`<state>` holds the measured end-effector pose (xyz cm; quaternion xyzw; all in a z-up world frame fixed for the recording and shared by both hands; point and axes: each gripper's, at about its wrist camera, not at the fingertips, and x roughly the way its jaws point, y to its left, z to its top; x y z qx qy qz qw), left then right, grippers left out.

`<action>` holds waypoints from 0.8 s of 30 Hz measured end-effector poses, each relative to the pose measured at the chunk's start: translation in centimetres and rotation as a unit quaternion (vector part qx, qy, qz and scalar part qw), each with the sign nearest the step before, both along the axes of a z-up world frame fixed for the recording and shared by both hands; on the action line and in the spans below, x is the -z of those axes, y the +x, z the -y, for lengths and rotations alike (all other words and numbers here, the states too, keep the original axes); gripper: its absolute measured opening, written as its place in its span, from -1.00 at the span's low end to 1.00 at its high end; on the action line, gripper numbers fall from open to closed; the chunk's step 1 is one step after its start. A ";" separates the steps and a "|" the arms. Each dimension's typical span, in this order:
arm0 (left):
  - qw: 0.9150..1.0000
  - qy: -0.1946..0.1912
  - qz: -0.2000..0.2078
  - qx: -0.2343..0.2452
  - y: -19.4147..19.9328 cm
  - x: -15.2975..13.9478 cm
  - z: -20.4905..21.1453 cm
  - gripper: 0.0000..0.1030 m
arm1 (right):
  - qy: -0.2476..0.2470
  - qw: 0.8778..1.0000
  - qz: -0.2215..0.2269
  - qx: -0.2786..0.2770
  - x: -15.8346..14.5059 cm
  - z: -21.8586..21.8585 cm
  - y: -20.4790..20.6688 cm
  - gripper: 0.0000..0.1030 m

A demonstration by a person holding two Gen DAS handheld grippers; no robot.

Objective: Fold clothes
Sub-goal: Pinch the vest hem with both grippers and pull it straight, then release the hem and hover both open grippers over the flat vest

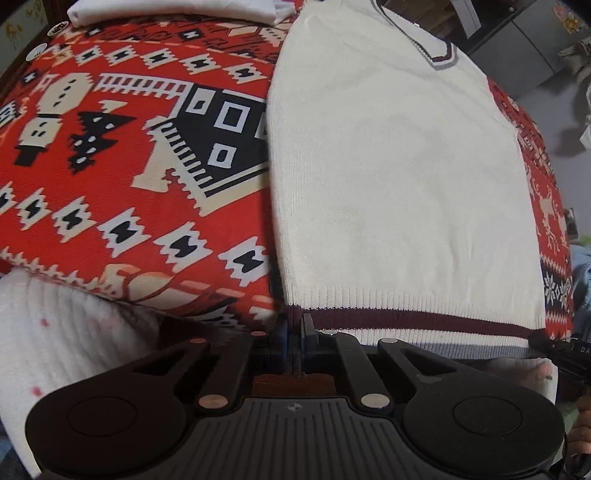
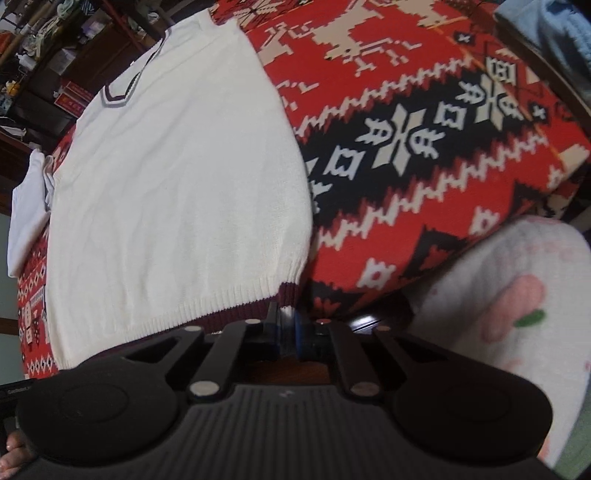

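Where the red patterned blanket (image 1: pixel 122 155) covers the surface, a cream vest (image 1: pixel 388 177) lies flat on it, neck away from the person, maroon hem nearest. The left gripper (image 1: pixel 295 328) is clamped on the hem's left corner; the right gripper (image 2: pixel 286 325) is clamped on its right corner. A folded white cloth (image 1: pixel 173 11) sits at the blanket's far edge. Beyond stand dark, cluttered shelves (image 2: pixel 55 55) and a grey cabinet (image 1: pixel 532 48).

White vest (image 1: pixel 391 177) on patterned red blanket (image 1: pixel 122 155)
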<state>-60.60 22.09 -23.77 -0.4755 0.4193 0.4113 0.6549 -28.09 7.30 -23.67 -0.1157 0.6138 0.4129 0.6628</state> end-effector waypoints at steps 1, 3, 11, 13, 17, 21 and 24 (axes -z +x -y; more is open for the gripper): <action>1.000 0.000 -0.001 0.002 -0.2 -0.1 0.2 -0.87 | 0.001 1.000 0.004 0.002 -0.4 0.4 0.0 -0.87; 1.000 -0.009 -0.003 0.001 -0.5 0.6 0.3 -0.87 | 0.003 1.000 0.006 0.002 -0.3 1.2 0.2 -0.88; 1.000 -0.018 -0.022 0.006 -0.6 2.5 1.2 -0.87 | -0.014 1.000 0.019 -0.003 1.0 2.3 -0.4 -0.87; 0.999 -0.031 -0.026 -0.002 -0.5 3.5 0.7 -0.87 | -0.028 0.999 0.024 -0.003 1.7 2.2 -0.4 -0.87; 0.999 -0.028 -0.034 0.004 -0.3 3.8 0.7 -0.76 | -0.027 0.999 0.034 -0.001 2.8 1.9 -0.4 -0.87; 0.998 -0.020 -0.054 0.008 -1.0 3.1 1.4 -0.45 | -0.017 0.998 0.055 -0.013 2.0 2.9 -0.5 -0.65; 0.999 0.008 -0.046 0.010 -1.9 1.1 2.2 -0.33 | 0.008 0.996 0.087 -0.029 -0.2 3.9 -1.1 -0.51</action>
